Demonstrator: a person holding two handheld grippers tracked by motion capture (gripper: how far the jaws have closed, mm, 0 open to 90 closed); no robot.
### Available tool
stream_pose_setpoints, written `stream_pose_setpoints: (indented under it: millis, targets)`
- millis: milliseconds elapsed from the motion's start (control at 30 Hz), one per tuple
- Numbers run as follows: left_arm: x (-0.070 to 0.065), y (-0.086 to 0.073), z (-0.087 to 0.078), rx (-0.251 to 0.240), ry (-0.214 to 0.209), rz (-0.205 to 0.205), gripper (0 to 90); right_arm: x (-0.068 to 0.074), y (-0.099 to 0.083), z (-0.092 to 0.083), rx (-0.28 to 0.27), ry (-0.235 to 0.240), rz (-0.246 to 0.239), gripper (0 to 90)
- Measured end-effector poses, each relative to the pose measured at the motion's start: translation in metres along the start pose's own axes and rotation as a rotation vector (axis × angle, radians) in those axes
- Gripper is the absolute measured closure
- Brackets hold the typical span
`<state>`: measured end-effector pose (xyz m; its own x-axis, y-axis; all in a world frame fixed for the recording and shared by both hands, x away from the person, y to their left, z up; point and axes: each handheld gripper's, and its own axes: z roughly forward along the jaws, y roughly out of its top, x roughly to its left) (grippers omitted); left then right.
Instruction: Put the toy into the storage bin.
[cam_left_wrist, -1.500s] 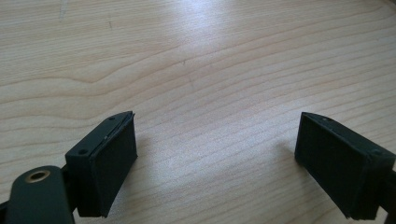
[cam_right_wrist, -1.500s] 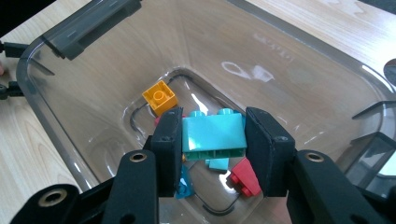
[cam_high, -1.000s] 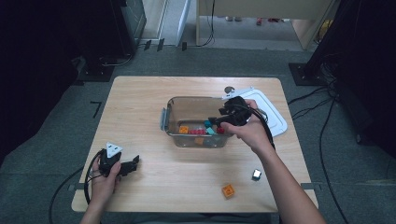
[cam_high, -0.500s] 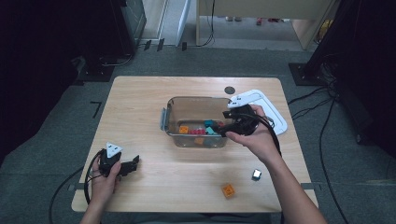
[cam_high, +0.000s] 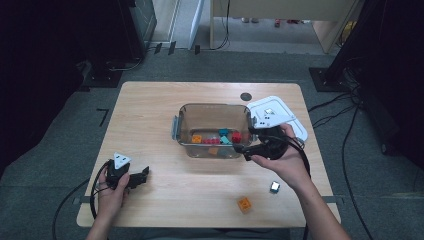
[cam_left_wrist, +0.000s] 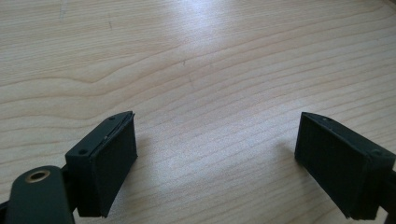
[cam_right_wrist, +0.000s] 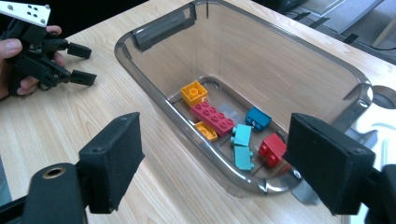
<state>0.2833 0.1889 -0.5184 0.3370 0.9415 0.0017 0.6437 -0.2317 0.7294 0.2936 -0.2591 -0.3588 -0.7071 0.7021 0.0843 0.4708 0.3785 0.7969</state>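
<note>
Bright overhead light glares off the table (cam_left_wrist: 196, 28), its surroundings stay dark, and the high view is soft.

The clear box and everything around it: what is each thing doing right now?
clear box: open, upright, bricks inside
white lid: off, lying beside the box
right gripper: open, holding nothing, its jaws have just been opening
left gripper: open, nothing between them
orange brick: loose on table

Right gripper (cam_high: 246, 148) hides white lid (cam_high: 280, 112) partly
</note>
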Motion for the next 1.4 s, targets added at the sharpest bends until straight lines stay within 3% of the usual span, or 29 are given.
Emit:
stream_pose_setpoints:
  millis: [467,867,1400]
  targets:
    - [0.000,0.000,0.000,-0.001,0.000,0.000,12.8,-0.001,-0.037,-0.021,-0.022,-0.027,-0.013,16.3]
    - [0.000,0.000,0.000,-0.001,0.001,-0.001,12.8,-0.008,-0.073,-0.033,-0.002,-0.066,-0.001,17.1]
    - [0.000,0.000,0.000,0.000,0.002,-0.002,12.8,-0.022,-0.136,-0.038,0.014,-0.103,0.068,29.4]
